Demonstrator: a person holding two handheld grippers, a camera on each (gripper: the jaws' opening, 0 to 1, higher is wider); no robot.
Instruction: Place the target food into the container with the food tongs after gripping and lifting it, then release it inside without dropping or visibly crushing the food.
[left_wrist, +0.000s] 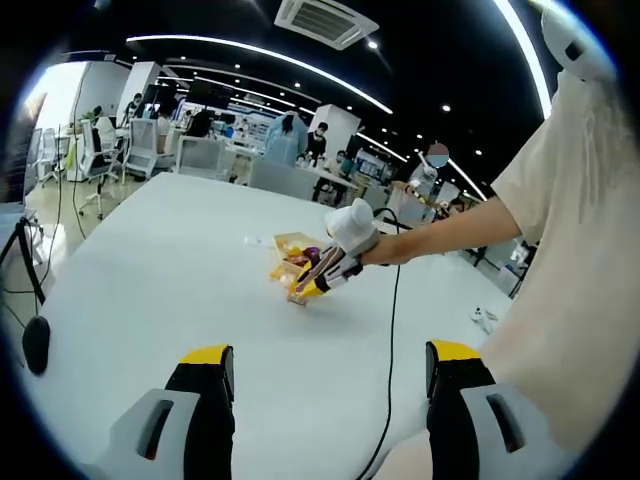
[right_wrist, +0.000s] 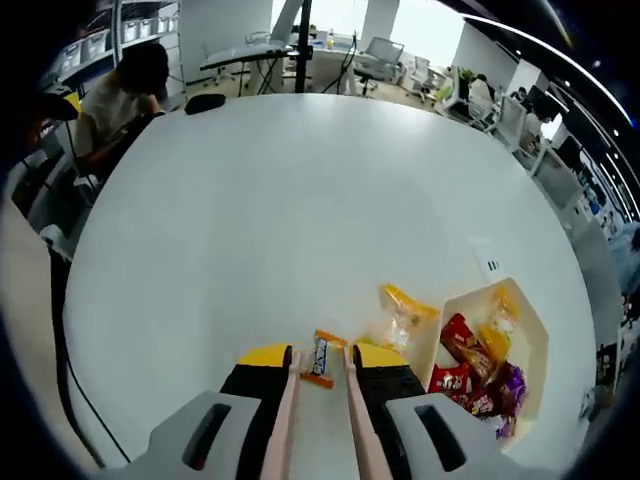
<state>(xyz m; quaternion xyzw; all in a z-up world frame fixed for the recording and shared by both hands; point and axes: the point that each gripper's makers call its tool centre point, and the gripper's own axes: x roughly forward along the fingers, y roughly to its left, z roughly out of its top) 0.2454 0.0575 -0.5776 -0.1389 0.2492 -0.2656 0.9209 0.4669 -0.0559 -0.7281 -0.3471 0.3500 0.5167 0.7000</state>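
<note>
My right gripper (right_wrist: 322, 358) is shut on a pair of pale food tongs (right_wrist: 285, 420), whose two arms run forward between its yellow-tipped jaws. A small orange and white snack packet (right_wrist: 320, 350) lies on the white table (right_wrist: 300, 200) between the tong tips; whether they pinch it I cannot tell. To its right sit a clear yellow packet (right_wrist: 405, 315) and the white container (right_wrist: 528, 330) holding several wrapped snacks. In the left gripper view a gloved hand holds that right gripper (left_wrist: 318, 278) beside the container (left_wrist: 292, 243). My left gripper (left_wrist: 330, 358) stands open, far back from them.
A black cable (left_wrist: 392, 330) runs across the table toward the hand. A dark object (left_wrist: 35, 342) lies at the left edge, a small white item (left_wrist: 483, 318) at the right. A person (right_wrist: 120, 100) sits at the table's far side. Office chairs and desks stand behind.
</note>
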